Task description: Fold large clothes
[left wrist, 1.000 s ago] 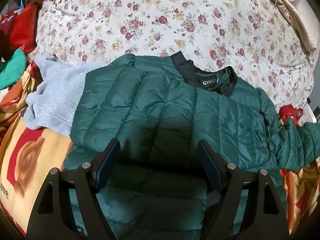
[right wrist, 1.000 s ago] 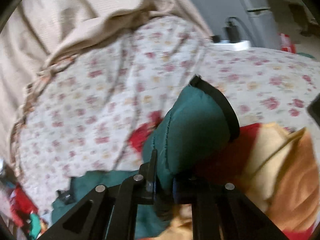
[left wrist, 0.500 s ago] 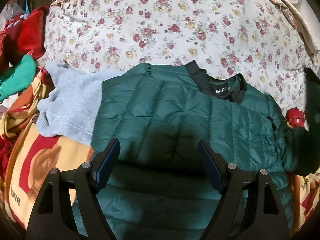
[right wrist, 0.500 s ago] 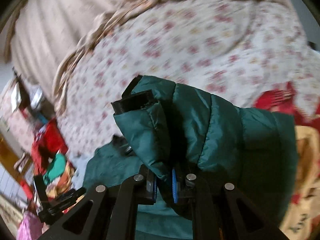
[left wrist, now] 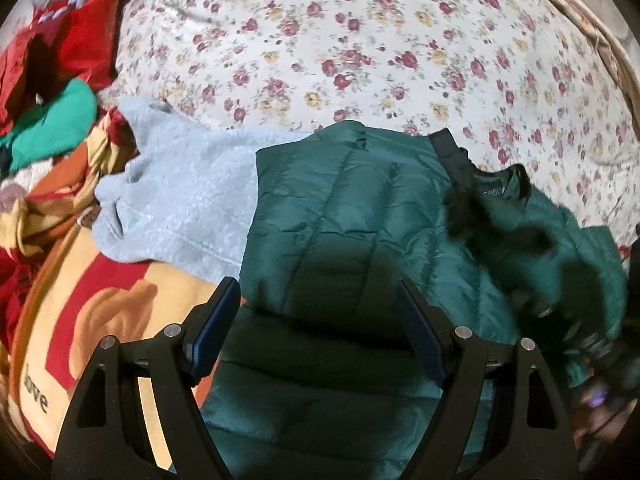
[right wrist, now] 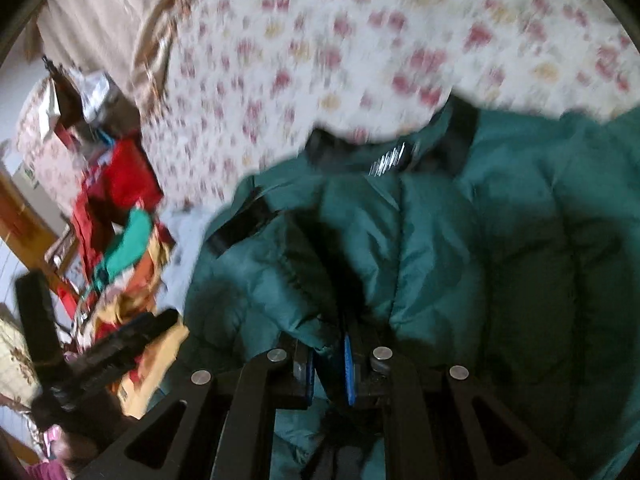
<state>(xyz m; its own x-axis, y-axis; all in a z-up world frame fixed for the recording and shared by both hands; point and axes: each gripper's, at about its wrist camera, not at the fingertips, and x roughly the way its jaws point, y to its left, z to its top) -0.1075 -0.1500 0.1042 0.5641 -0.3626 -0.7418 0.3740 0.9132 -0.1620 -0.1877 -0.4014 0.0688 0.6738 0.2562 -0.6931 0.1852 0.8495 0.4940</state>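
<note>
Green quilted jacket (left wrist: 352, 216) on floral bed (left wrist: 360, 40), left gripper (left wrist: 320, 320) jaws spread above it, right gripper (right wrist: 328, 364) jaws pinching jacket sleeve (right wrist: 280, 280), grey sweater (left wrist: 180, 200) beside.

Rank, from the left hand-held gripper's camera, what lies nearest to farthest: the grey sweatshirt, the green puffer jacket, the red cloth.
1. Green puffer jacket: directly beneath the left hand-held gripper, between its open fingers.
2. Grey sweatshirt: beyond, to the left.
3. Red cloth: far upper left corner.

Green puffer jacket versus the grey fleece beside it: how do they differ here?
The green puffer jacket is glossy and quilted; the grey fleece is matte and fuzzy. The jacket overlaps the fleece's edge. The right gripper is shut on the jacket; nothing holds the fleece. Both lie on the bed.
</note>
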